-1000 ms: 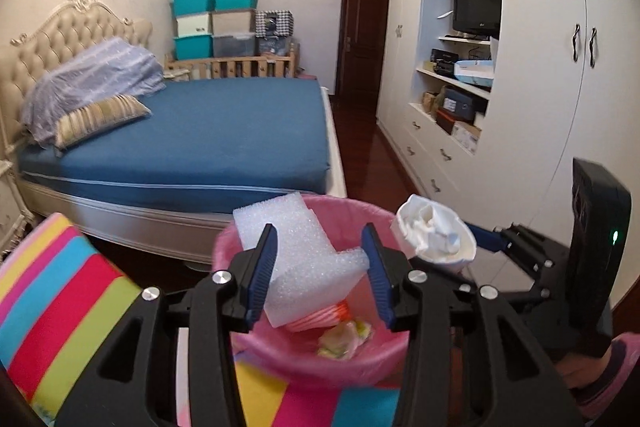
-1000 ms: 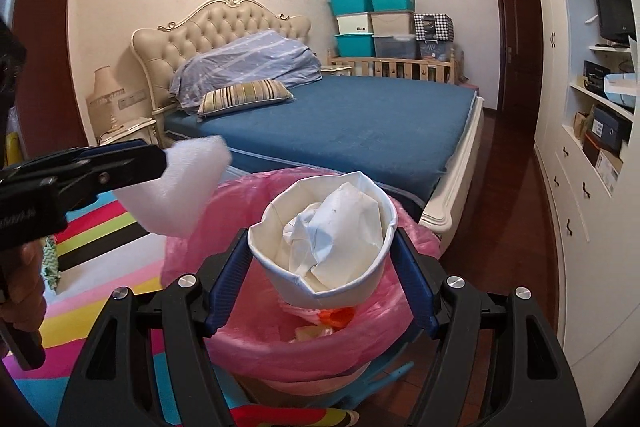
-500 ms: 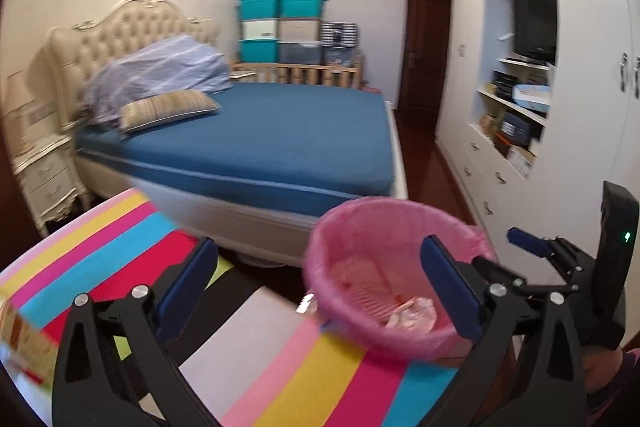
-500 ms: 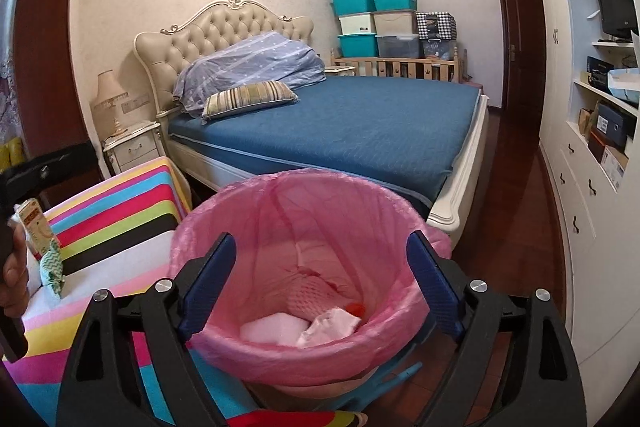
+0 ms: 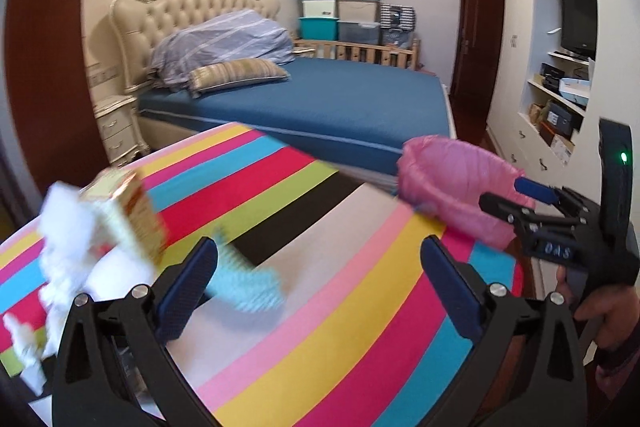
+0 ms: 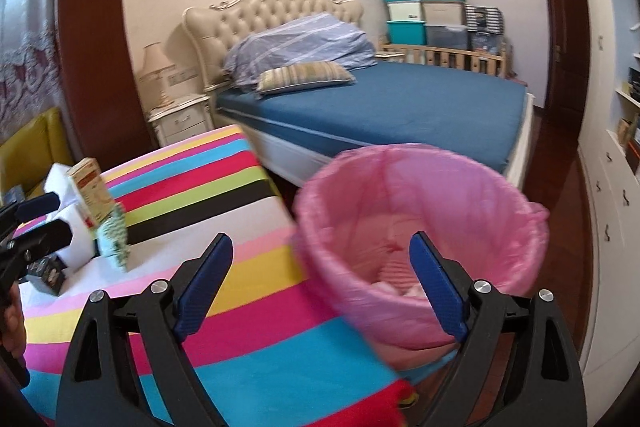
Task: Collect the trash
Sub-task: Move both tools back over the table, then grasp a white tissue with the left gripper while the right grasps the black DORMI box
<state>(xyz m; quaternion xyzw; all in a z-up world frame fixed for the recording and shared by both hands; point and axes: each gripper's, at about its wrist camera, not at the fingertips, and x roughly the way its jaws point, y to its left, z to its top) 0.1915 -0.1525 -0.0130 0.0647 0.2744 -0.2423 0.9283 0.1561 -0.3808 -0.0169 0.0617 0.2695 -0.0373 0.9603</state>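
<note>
The pink-lined trash bin stands by the striped table's right edge, with dropped trash inside; it also shows in the left wrist view. My left gripper is open and empty above the striped tablecloth. To its left lie a teal packet, a yellow carton and white foam and tissue pieces, all blurred. My right gripper is open and empty at the bin's near rim. The carton and teal packet also show at the right wrist view's left.
A blue bed stands beyond the table, with a nightstand at its left. White cupboards with shelves run along the right wall. A small dark box sits on the table's left part. Dark wood floor lies beside the bin.
Both grippers opened and dropped the foam piece and the paper-filled bowl into the bin. Both then swung left, the left one further, over the table toward the remaining trash.
</note>
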